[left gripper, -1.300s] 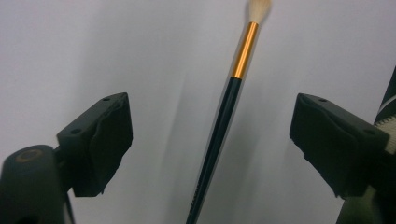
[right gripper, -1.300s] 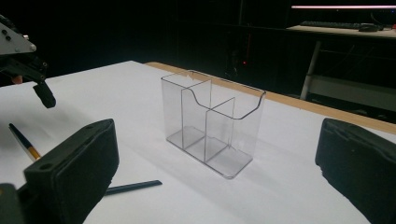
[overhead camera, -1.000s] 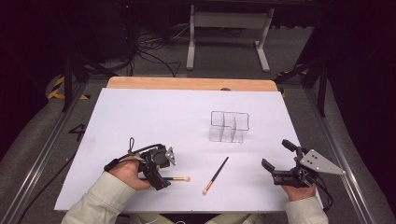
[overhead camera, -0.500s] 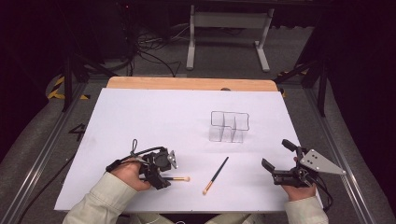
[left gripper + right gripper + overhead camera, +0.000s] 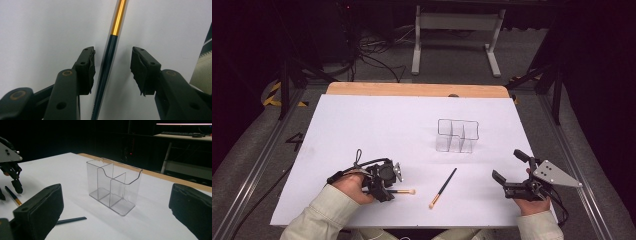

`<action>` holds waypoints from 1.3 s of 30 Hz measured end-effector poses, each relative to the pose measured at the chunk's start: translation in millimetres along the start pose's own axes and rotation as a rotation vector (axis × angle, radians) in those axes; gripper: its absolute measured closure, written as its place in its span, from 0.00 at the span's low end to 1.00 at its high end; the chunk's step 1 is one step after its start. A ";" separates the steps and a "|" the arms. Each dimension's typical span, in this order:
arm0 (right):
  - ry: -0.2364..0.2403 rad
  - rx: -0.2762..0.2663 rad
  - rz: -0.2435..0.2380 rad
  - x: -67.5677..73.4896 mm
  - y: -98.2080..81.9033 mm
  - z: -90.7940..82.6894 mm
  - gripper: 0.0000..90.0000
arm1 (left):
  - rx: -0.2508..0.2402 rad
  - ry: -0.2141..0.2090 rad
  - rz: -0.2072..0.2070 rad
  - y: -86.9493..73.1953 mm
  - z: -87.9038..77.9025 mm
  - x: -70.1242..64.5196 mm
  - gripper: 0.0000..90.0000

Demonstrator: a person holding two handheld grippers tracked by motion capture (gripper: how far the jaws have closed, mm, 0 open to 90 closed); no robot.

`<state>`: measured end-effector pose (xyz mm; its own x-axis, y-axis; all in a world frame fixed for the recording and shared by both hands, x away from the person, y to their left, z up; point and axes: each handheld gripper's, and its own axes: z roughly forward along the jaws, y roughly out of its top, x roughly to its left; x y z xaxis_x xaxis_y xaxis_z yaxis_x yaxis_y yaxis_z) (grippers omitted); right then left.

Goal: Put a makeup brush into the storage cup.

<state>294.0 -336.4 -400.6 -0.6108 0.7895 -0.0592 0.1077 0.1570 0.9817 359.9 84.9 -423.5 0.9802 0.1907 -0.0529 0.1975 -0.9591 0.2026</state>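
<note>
While jaws have been closing, our left gripper (image 5: 112,71) straddles brush (image 5: 110,57) handle on table (image 5: 377,125), pads not touching | our right gripper (image 5: 522,172) spread, empty, facing clear organizer (image 5: 113,186).

Left gripper (image 5: 388,184) low on table, jaws just closing, not yet pressing; right gripper (image 5: 511,172) jaws wide.

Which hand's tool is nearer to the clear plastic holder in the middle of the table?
The right tool. It sits just off the clear holder, facing it with jaws wide apart. The left tool lies farther off, straddling a makeup brush, its jaws just closing around it.
</note>
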 end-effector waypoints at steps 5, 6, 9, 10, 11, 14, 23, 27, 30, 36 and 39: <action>0.001 0.002 0.003 0.2 -0.3 0.4 0.00 | 0.012 -0.012 -0.001 1.7 0.8 1.4 0.66; 0.000 0.002 0.002 0.2 -0.2 0.2 0.00 | 0.010 -0.013 -0.003 1.4 0.9 1.7 0.68; 0.001 0.003 0.003 0.3 -0.4 0.4 0.00 | 0.012 -0.004 -0.002 1.7 0.9 2.0 0.72; 0.000 0.003 0.003 0.3 -0.5 0.4 0.00 | 0.014 -0.001 -0.004 1.6 0.7 1.6 0.73; 0.000 0.003 0.003 0.3 -0.5 0.4 0.00 | 0.014 -0.001 -0.004 1.6 0.7 1.6 0.76; -0.002 0.006 -0.001 0.1 -0.8 0.7 0.00 | 0.010 -0.005 0.004 1.5 1.3 1.2 0.85; 0.004 0.004 0.017 -1.5 -1.9 0.7 0.00 | 0.024 0.002 0.012 2.9 1.6 1.3 0.91; 0.003 0.009 0.012 -0.9 -2.1 0.9 0.00 | 0.038 0.004 0.008 4.5 1.1 1.1 0.91; 0.004 0.009 0.011 -0.8 -2.2 1.2 0.00 | 0.038 0.006 0.003 4.9 1.2 0.5 0.91; 0.004 0.014 0.012 -0.7 -3.0 2.0 0.00 | 0.002 -0.005 -0.031 4.7 -8.6 1.3 0.91; 0.001 0.018 0.013 -0.2 -3.5 2.2 0.00 | -0.040 -0.003 -0.034 3.6 -15.1 1.4 0.91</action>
<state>295.5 -335.8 -404.4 -0.6105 0.7906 -0.0465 0.1298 0.1578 0.9789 362.1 84.9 -408.1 0.9728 0.2228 -0.0633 0.2315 -0.9428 0.2399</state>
